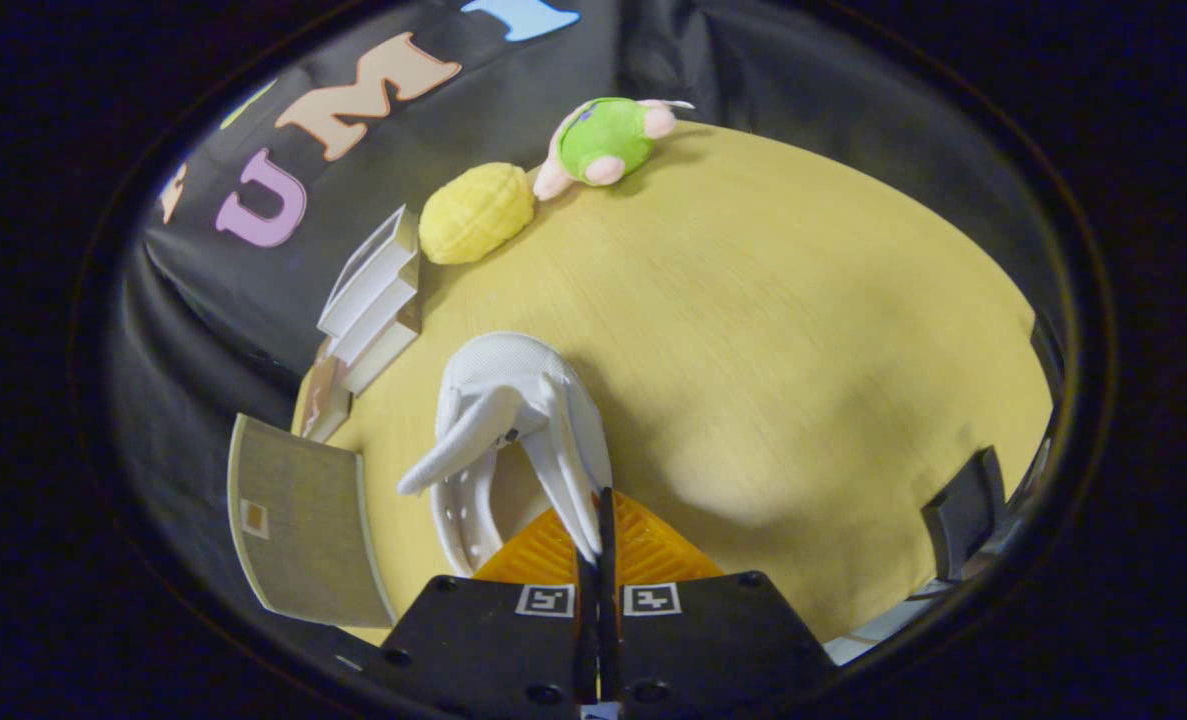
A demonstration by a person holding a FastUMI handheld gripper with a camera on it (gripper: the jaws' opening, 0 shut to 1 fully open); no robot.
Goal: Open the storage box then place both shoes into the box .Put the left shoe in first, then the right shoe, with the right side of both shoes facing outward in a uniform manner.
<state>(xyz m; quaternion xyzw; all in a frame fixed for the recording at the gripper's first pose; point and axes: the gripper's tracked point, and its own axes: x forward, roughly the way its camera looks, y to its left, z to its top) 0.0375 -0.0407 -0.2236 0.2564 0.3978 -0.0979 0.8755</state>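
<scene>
A white perforated shoe (513, 420) hangs tilted above the yellow wooden table (773, 330), its toe pointing away from me. My gripper (600, 545) is shut on the shoe's rear rim, the fingers pressed together with the thin white edge pinched between them. The shoe's heel strap (453, 450) sticks out to the left. To the left of the fingers lies a flat khaki panel with a pale border (298, 520), which looks like the storage box's opened lid; the box's inside is hidden.
Stacked white books (373, 290) stand at the table's left edge. Beyond them lie a yellow knobbly plush (475, 212) and a green and pink plush toy (605, 140). A dark block (965, 510) sits at the table's right edge.
</scene>
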